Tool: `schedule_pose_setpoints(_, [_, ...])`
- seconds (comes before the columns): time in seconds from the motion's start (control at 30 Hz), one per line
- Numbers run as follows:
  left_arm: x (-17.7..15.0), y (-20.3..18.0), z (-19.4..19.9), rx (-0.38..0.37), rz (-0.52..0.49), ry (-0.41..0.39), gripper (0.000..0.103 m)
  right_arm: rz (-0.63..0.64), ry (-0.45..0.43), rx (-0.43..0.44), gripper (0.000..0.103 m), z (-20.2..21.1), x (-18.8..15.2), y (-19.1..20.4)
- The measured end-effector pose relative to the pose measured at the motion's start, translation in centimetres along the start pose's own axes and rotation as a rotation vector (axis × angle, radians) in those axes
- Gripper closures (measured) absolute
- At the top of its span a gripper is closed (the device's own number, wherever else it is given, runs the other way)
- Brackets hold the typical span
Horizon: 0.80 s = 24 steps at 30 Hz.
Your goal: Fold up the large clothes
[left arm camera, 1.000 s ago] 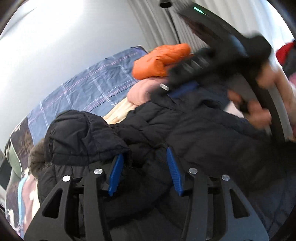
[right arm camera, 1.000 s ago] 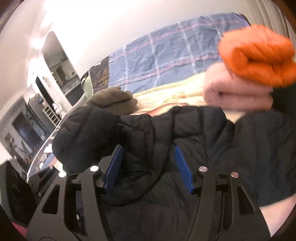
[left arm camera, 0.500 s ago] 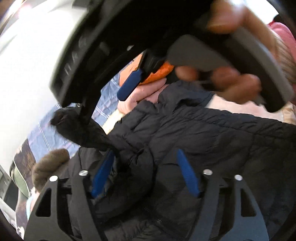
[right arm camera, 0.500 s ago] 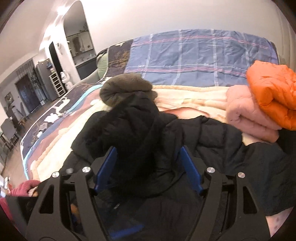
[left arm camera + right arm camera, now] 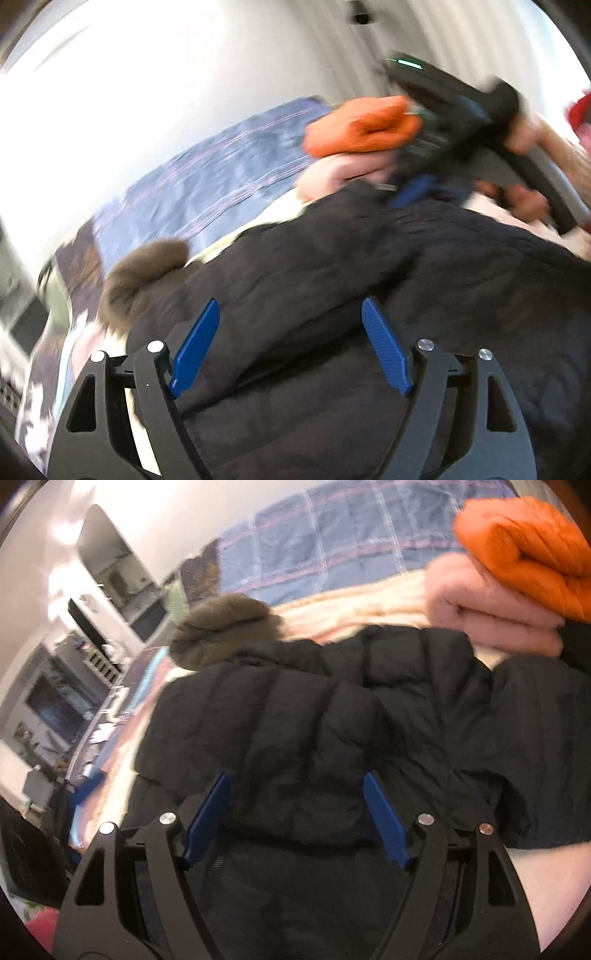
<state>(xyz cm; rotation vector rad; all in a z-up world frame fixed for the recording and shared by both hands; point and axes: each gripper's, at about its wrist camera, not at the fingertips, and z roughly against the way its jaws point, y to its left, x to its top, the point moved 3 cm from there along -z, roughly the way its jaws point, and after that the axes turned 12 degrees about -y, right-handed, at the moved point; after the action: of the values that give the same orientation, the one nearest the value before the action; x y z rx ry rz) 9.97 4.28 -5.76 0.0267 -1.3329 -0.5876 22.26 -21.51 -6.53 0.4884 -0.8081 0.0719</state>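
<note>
Both tools, the left tool [image 5: 290,345] and right tool [image 5: 295,816], have just been opening over the black jacket [image 5: 332,720], gripping nothing. The fold looks laid; next, a fresh hold on its edge.

No lettering, label, brand or number can be read anywhere in either blurred wrist view at this moment.

Bright, even indoor light. The white wall [image 5: 155,110] blows out to glare in the left wrist view, which is smeared with motion blur throughout. The right wrist view is softer-blurred, sharpest on the black puffer jacket [image 5: 314,731]. Both fisheye views bend at the edges, with dark rounded corners.
</note>
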Motion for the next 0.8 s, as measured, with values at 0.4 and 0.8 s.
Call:
schedule_pose_setpoints(0.4, [2.1,6.1,-7.7,-0.095,0.485,0.097,0.089,-0.182,0.133,0.009,0.089,-6.2,-1.0,-2.9])
schedule_pose_setpoints(0.8, [-5.5,2.8,-17.6,-0.115,0.481,0.339,0.089,-0.018,0.039,-0.134,0.075,-5.6,-2.3,-4.4])
